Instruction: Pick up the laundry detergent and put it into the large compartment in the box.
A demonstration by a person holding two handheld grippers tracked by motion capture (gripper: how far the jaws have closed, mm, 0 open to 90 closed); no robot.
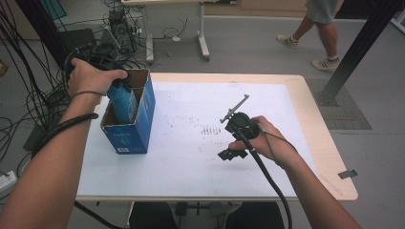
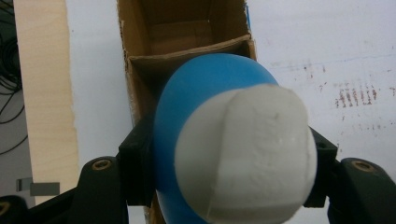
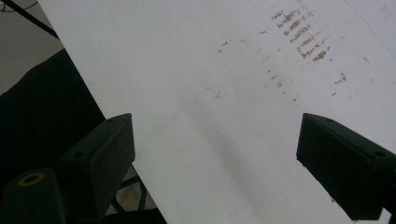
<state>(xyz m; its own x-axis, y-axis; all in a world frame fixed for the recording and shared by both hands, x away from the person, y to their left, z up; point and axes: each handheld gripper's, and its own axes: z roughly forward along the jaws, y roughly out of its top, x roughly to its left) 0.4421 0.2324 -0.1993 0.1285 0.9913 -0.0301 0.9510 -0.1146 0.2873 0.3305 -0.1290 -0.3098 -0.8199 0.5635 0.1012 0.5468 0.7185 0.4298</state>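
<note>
1. Table point(image 1: 305, 124) carried a white sheet with brown smudges near its middle; a person walked on the floor beyond the far edge.
2. Cardboard box point(image 1: 128, 125), blue outside and brown inside, stood open-topped at the table's left edge. A cardboard divider split it into compartments, seen in the left gripper view.
3. Blue bottle point(image 2: 201, 107) with a white cap point(image 2: 245, 154) was upright, long axis vertical, cap up toward the camera. Its lower end sat inside the box's left compartment in the high view; whether it touched the bottom was hidden.
4. Left gripper point(image 1: 114, 86) pointed down over the box, jaws clamped on the bottle's sides just below the cap.
5. Right gripper point(image 3: 215, 154) hung over the sheet at the table's right, well apart from the box, jaws wide apart, nothing between them.
</note>
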